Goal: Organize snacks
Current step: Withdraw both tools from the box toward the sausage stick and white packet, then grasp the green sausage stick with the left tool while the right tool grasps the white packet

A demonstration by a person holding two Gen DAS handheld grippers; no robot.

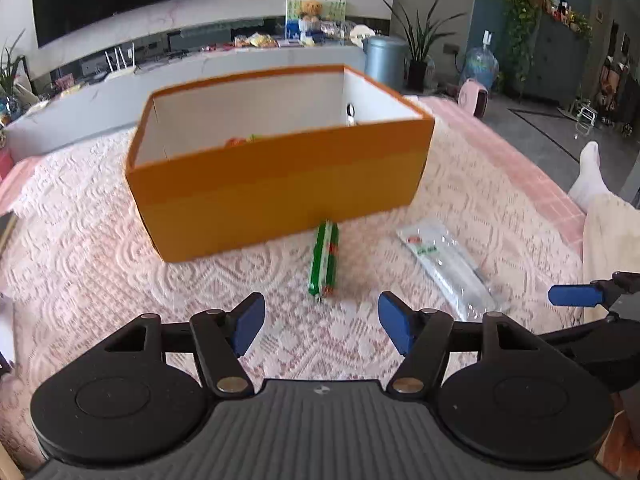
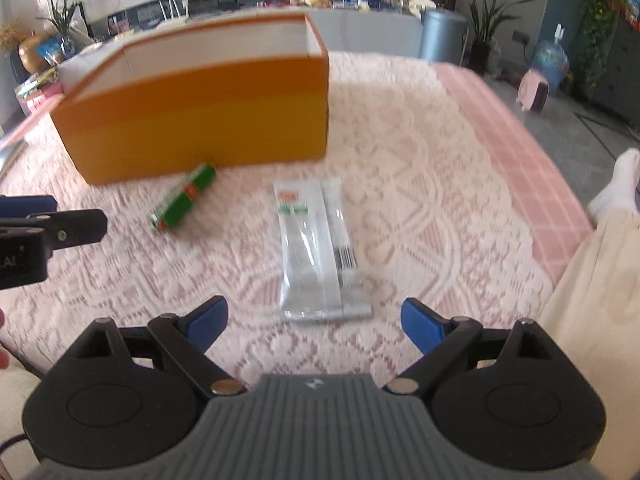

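Note:
An open orange box (image 1: pixel 276 184) (image 2: pixel 208 120) with white inner walls stands on a pink lace-covered bed; some colourful snacks show low inside it. A green snack stick (image 1: pixel 324 258) (image 2: pixel 184 202) lies just in front of the box. A clear silver snack packet (image 1: pixel 448 266) (image 2: pixel 320 248) lies to its right. My left gripper (image 1: pixel 322 322) is open and empty, just short of the green stick. My right gripper (image 2: pixel 314 322) is open and empty, its jaws wide on either side of the packet's near end, not touching it.
The pink bed cover (image 1: pixel 120 248) ends at its right edge, with grey floor beyond. A person's cream garment (image 2: pixel 592 300) and white sock (image 2: pixel 616 188) are at the right. A grey counter with clutter, a bin (image 1: pixel 384 60) and plants stand behind.

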